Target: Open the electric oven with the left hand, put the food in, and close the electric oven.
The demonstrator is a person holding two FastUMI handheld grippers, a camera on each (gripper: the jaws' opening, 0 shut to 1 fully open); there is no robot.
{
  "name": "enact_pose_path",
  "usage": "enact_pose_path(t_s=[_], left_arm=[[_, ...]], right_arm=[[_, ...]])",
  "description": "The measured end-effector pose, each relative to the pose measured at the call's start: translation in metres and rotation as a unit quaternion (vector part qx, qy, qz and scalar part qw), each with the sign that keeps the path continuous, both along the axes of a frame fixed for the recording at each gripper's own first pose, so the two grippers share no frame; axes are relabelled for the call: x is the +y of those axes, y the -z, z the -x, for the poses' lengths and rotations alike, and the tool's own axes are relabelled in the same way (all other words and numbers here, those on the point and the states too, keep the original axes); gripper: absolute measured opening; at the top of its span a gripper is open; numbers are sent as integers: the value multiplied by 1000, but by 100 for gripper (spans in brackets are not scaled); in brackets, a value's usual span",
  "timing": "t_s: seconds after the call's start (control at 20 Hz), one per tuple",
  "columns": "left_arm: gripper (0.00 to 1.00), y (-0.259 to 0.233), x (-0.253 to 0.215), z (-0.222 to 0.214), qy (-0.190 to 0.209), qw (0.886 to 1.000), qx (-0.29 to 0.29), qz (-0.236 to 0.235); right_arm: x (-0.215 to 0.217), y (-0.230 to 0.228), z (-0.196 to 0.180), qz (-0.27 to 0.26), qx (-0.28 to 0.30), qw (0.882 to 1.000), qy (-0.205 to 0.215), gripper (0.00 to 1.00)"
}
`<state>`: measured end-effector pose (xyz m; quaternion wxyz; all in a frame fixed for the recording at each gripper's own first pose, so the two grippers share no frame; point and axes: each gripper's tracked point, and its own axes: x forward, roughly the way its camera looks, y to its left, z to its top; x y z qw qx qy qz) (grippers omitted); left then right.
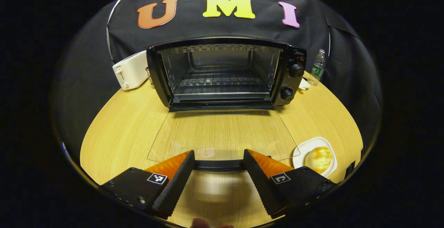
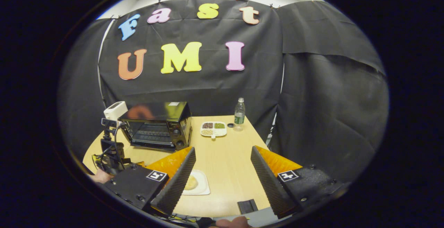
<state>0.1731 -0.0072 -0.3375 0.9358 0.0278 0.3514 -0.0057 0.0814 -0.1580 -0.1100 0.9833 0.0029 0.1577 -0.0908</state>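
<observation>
your oven (image 1: 222, 72) stands open: the glass door (image 1: 222, 134) lies flat on the wooden table (image 1: 118, 131), and its dark handle (image 1: 218, 165) sits between the fingers of your left gripper (image 1: 218, 165). those jaws stand apart, with a visible gap on each side of the handle, so the claw is released and is not pinching anything. the wire rack (image 1: 218, 82) inside is bare. so judge the opening step as done and the loading step as the one in hand.

the food, a round golden bun (image 1: 319, 158), rests on a small white plate (image 1: 301, 151) just off the door's right corner. in the right gripper view the bun (image 2: 190, 183) on its plate (image 2: 203, 188) lies low beside one finger of your right gripper (image 2: 222, 172), which hangs above the table with its jaws spread wide and nothing between them.

next, you will likely need to bring the right gripper down over the bun, close gently enough not to crush it, then carry it over the lowered door onto the rack. keep the left gripper out of that path, but near the handle for lifting the door shut.

a white toaster (image 1: 130, 70) and a water bottle (image 1: 317, 67) flank the oven.
</observation>
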Motion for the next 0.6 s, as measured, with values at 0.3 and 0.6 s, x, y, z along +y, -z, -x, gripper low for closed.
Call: enact_pose_path(t_s=[0.3, 0.6], left_arm=[[94, -53, 8, 30, 18, 998, -48, 25], [94, -129, 32, 70, 15, 992, -125, 23]], right_arm=[[24, 21, 16, -15, 15, 1000, -19, 100], [58, 55, 10, -15, 45, 997, -60, 100]])
